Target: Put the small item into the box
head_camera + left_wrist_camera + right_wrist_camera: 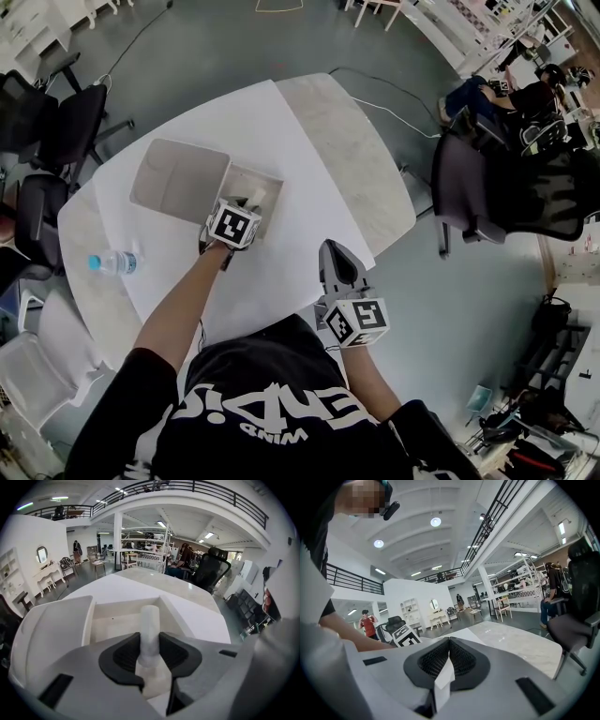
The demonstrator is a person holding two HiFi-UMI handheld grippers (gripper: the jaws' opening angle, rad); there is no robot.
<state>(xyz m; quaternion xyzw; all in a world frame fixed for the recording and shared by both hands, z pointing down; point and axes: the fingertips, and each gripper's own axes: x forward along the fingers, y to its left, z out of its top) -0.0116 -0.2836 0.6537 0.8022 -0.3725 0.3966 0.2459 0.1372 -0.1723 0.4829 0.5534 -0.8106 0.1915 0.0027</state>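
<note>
The open shallow box (267, 192) sits on the white sheet with its lid (178, 178) folded out to the left. My left gripper (246, 204) reaches over the box's near edge, shut on the small item, a white frosted cylinder (150, 627). In the left gripper view the cylinder stands upright between the dark pads (123, 656), above the box's pale inside (112, 623). My right gripper (330, 248) hovers near the table's front edge, well clear of the box. Its jaws are shut (449, 641), with a white strip showing at their seam.
A water bottle (112, 263) lies at the table's left edge. Black chairs (56, 122) stand to the left and another chair (497, 187) to the right. The marble tabletop (356, 150) lies bare right of the sheet. A person's arm (351, 634) shows left in the right gripper view.
</note>
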